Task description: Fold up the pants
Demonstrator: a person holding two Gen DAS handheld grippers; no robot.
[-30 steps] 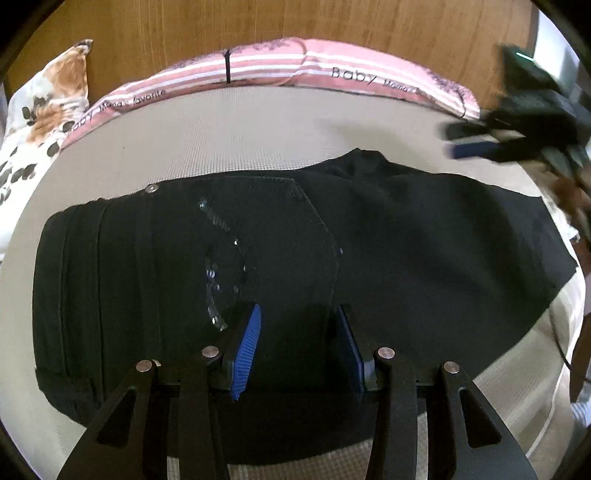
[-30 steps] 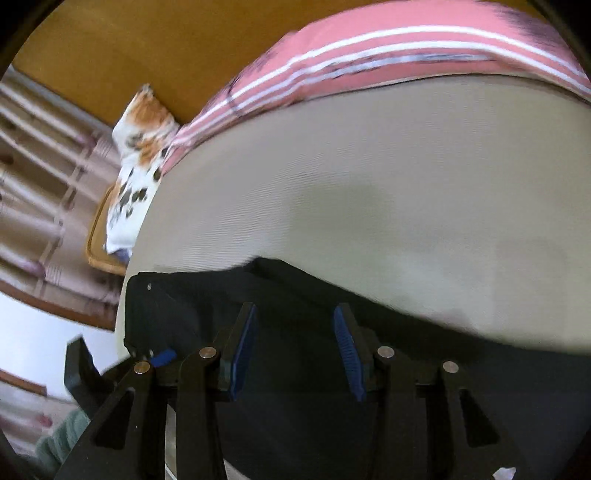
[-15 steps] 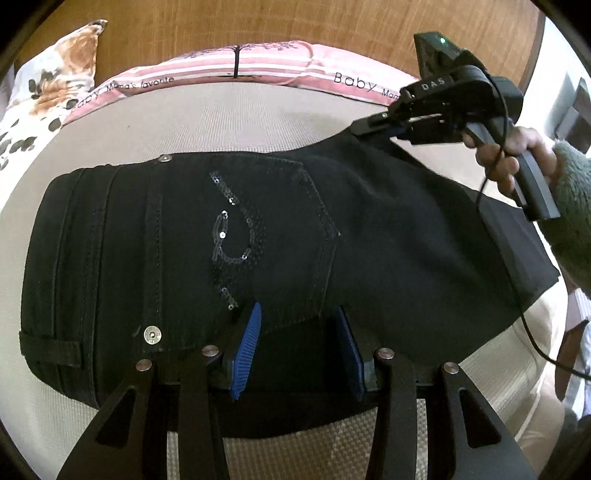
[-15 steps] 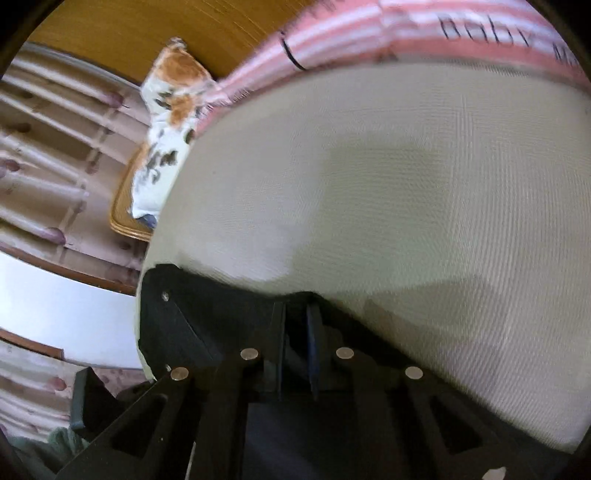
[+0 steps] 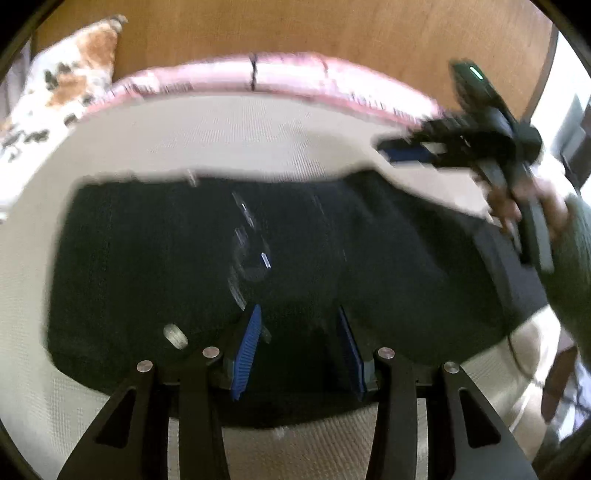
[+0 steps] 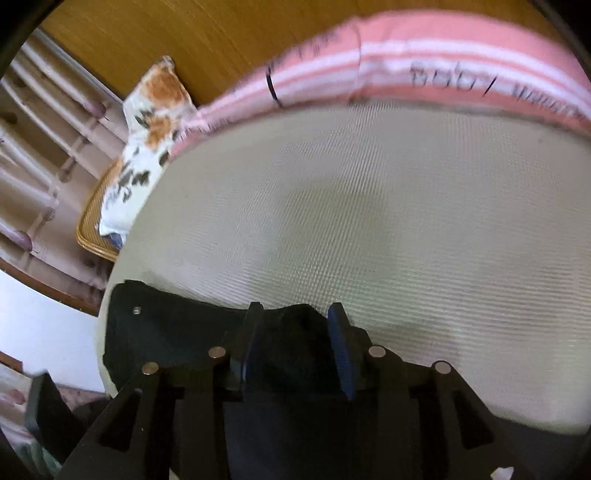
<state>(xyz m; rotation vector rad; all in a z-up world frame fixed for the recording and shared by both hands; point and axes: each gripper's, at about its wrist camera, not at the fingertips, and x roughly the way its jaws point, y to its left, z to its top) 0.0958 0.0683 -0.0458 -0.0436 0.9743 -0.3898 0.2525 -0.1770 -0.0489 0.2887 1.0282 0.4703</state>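
Note:
Black pants (image 5: 369, 258) with a sequin pocket pattern lie flat across the cream mattress (image 5: 258, 140), waist to the left. My left gripper (image 5: 299, 325) is open and empty, its blue pads over the near edge of the pants. My right gripper (image 5: 391, 151) shows in the left wrist view at the upper right, held just above the far edge of the pants. In the right wrist view the right gripper (image 6: 295, 314) is open, with the pants' far edge (image 6: 177, 332) bunched between its fingers.
A pink striped blanket (image 6: 424, 70) lies along the wooden headboard (image 5: 295, 29). A floral pillow (image 6: 147, 140) sits at the far left corner. A wicker tray (image 6: 92, 236) and curtains are beyond the mattress edge.
My right gripper was shut on the pants' far edge half a second ago and has opened and lifted slightly. The left wrist view has shifted a little and is blurred.

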